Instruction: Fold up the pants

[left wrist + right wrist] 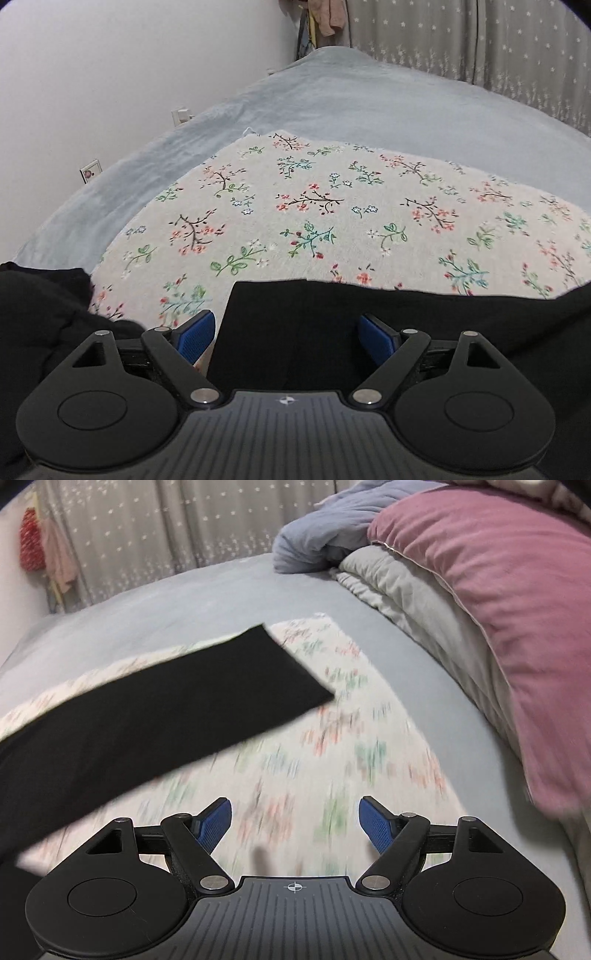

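The black pants (332,325) lie on a floral blanket (303,206) on the bed. In the left wrist view my left gripper (288,328) is open, its blue pads either side of a flat edge of the pants, with bunched black cloth at the far left (44,314). In the right wrist view one black pant leg (159,716) stretches flat across the blanket (332,775) toward the upper right. My right gripper (295,819) is open and empty over the blanket, to the right of that leg. The view is motion-blurred.
The bed has a light blue-grey sheet (369,96). A pink pillow (498,590), a grey quilt (399,587) and a blue blanket (325,531) pile at the right. A white wall (110,74) is left, curtains (480,37) behind.
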Demonstrator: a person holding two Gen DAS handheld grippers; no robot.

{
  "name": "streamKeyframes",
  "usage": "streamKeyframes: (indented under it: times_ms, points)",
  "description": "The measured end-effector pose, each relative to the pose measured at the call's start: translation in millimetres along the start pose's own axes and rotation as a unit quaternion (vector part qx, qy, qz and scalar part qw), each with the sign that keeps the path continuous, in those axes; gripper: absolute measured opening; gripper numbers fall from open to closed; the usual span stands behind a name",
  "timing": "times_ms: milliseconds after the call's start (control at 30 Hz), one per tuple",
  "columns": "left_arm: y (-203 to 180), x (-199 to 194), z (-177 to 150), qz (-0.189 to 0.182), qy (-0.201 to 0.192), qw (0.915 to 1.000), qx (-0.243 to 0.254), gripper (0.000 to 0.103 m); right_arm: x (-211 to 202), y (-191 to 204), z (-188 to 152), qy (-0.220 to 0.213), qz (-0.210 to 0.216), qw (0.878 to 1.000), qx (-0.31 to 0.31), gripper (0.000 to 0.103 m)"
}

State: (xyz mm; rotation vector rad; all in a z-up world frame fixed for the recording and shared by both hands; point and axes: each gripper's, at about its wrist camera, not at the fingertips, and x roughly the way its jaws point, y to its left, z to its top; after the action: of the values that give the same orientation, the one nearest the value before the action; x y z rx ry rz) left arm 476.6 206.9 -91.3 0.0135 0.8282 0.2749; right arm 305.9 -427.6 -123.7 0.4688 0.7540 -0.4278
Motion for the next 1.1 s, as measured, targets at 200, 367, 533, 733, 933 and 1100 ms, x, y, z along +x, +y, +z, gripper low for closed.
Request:
streamKeyframes:
  times_ms: [200, 367, 533, 733, 933, 1100]
  points:
    - [-5.8, 19.2, 5.7, -0.006, 0.004, 0.9998, -0.016, 0.090, 76.3, 4.4, 76.5, 0.007, 0.009, 1.000, -0.022, 0.077]
    - [-3.4, 24.5, 9.7, -0.018, 0.009, 0.9989, -0.043, 0.091, 137.7, 14.8, 117.8, 0.004, 0.011, 1.000, -0.012, 0.077]
    - [-6.1, 21.6, 8.7, -0.027, -0.004, 0.9989, -0.038, 0.074, 184.9, 31.1, 136.4, -0.011, 0.003, 0.999, -0.031, 0.076]
    - [-16.6, 19.0, 4.7, -0.040, -0.029, 0.9986, -0.019, 0.036, 219.6, 46.4, 144.5, -0.056, -0.008, 0.998, -0.035, 0.074]
    - [-20.0, 15.1, 11.2, -0.030, -0.030, 0.9990, -0.010, 0.024, 215.5, 59.5, 151.3, -0.056, -0.005, 0.997, -0.052, 0.004]
    - [-5.1, 2.7, 16.9, -0.033, -0.046, 0.9980, -0.027, 0.023, 178.7, 53.0, 152.7, -0.103, -0.024, 0.993, -0.048, 0.004]
